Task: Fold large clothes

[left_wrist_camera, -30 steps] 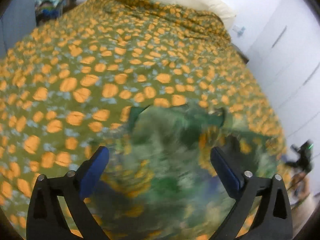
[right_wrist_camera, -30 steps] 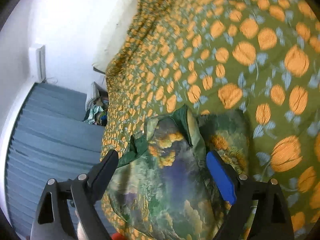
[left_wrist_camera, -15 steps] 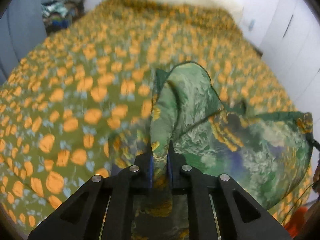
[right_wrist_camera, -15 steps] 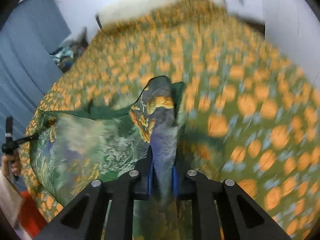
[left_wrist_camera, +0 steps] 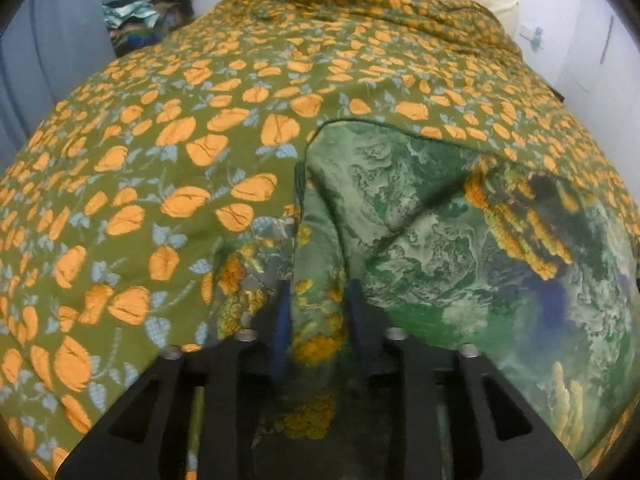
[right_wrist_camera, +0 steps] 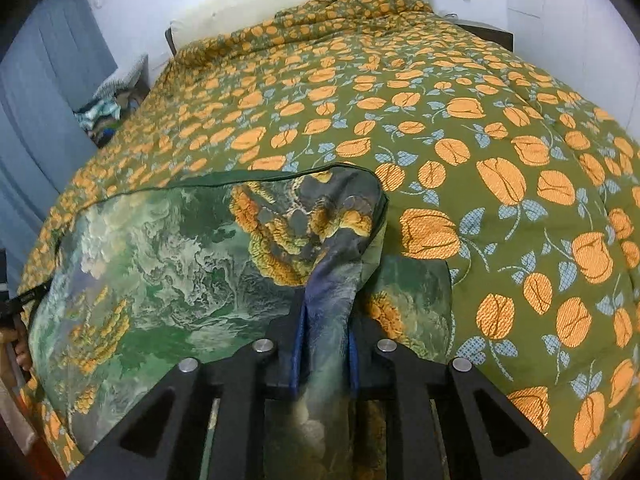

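Note:
A large green garment (left_wrist_camera: 440, 216) with a landscape print of yellow and blue patches lies spread on the bed's near end; it also shows in the right wrist view (right_wrist_camera: 180, 248). My left gripper (left_wrist_camera: 318, 312) is shut on the garment's left corner, a bunched fold between its blue pads. My right gripper (right_wrist_camera: 324, 328) is shut on the garment's right corner, a bluish fold of the cloth. The far hem runs as a dark green edge between the two corners. A lower layer of the garment (right_wrist_camera: 412, 300) shows beside the right gripper.
The bed is covered by an olive quilt with orange flowers (left_wrist_camera: 200, 140), also in the right wrist view (right_wrist_camera: 500, 160). A cream pillow (right_wrist_camera: 280, 0) lies at the head. A pile of clothes (left_wrist_camera: 140, 20) sits at the far left by blue curtains. White cupboards stand on the right.
A second ago both grippers were open over the bunched garment. They closed on its corners and have drawn the garment out wider and flatter across the quilt.

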Motion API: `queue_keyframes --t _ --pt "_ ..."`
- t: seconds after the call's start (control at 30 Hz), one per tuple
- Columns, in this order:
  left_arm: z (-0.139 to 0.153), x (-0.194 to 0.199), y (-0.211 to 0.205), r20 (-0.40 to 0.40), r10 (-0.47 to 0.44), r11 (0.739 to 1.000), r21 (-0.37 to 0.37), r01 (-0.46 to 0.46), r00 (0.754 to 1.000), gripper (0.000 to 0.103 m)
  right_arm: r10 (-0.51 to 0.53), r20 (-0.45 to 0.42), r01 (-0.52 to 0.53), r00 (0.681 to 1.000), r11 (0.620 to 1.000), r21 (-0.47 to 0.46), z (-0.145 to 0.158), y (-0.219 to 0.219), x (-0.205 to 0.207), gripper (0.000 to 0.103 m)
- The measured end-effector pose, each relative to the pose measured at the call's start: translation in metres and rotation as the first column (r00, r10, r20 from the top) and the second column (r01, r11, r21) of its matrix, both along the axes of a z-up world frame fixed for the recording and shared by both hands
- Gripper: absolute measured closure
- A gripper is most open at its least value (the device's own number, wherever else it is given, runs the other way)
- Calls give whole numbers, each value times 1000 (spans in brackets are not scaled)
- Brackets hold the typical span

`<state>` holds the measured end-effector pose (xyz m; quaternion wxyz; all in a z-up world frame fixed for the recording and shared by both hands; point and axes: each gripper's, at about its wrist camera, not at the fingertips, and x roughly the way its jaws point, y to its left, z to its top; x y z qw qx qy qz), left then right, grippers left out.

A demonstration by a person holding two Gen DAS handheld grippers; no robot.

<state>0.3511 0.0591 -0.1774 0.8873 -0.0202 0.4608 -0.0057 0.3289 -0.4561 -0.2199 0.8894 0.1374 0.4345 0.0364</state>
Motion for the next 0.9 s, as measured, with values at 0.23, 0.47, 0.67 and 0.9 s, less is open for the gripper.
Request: queue_keyframes --t 0.23,0.47,0.67,0.9 --pt "69 -45 -8 183 -25 999 -23 30 983 19 -51 96 48 994 998 33 41 -11 -33 31" --pt "71 -41 -154 159 -407 912 25 409 899 8 -1 229 -14 973 998 63 83 22 -87 31" --pt "-16 37 -215 -50 -347 928 125 350 937 7 57 305 -95 950 989 109 92 66 -134 30" --pt "-4 20 -206 -25 -359 925 126 360 933 6 120 308 -134 944 991 24 78 78 -172 26"
